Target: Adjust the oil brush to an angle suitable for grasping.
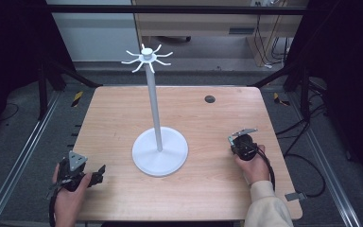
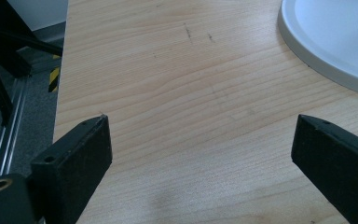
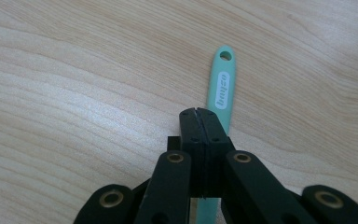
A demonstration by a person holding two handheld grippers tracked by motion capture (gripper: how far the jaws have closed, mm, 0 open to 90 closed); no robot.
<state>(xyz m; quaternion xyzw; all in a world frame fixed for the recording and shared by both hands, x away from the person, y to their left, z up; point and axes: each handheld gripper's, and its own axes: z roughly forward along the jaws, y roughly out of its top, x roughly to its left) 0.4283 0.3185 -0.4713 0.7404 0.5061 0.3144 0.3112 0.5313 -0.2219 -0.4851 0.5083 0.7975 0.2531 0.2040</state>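
The flat mint-green plastic handle [image 3: 222, 79] carries a white oval label with pale lettering. The rectangular light-wood table [image 1: 123, 118] shows a wavy tan grain pattern and one small round dark grey plug [image 1: 210, 99]. The tall white stand with a round base and hooked top [image 1: 159, 151] is plain white. Both grippers' jaws are matt black with brass-coloured rivets.

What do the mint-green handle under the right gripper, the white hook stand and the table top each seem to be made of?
Handle: likely plastic or silicone, matte, with a moulded hanging hole and a pale label.
Hook stand: painted metal or plastic, uniform white with a soft sheen.
Table top: wood or wood-look laminate, pale grain lines, smooth.
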